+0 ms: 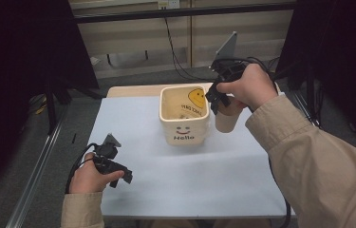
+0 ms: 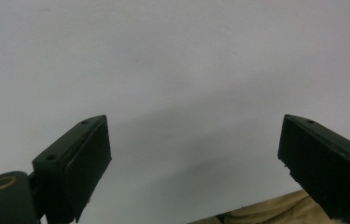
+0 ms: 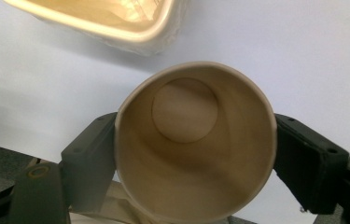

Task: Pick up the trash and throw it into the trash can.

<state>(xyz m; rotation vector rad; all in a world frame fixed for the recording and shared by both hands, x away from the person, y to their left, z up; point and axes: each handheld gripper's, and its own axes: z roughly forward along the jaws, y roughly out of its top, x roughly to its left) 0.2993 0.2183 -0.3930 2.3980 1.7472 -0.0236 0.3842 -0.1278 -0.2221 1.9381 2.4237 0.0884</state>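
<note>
A plain paper cup (image 1: 226, 121) hangs upright above the white table sheet (image 1: 190, 171), just right of a cream square container (image 1: 184, 116) with a smiley face and "Hello" on its front. My right gripper (image 1: 219, 100) is shut on the paper cup. From above, the empty paper cup (image 3: 196, 144) sits squeezed between both pads, with the container's rim (image 3: 116, 23) beyond it. My left gripper (image 1: 118, 173) rests low at the sheet's front left. Its jaws stand wide apart over bare sheet, the left gripper (image 2: 193, 158) holding nothing.
The white sheet covers a small table with a wooden strip (image 1: 133, 90) showing at its back edge. A metal rail (image 1: 40, 166) runs along the left side. Cables (image 1: 175, 52) hang behind the table, and dark drapes flank both sides.
</note>
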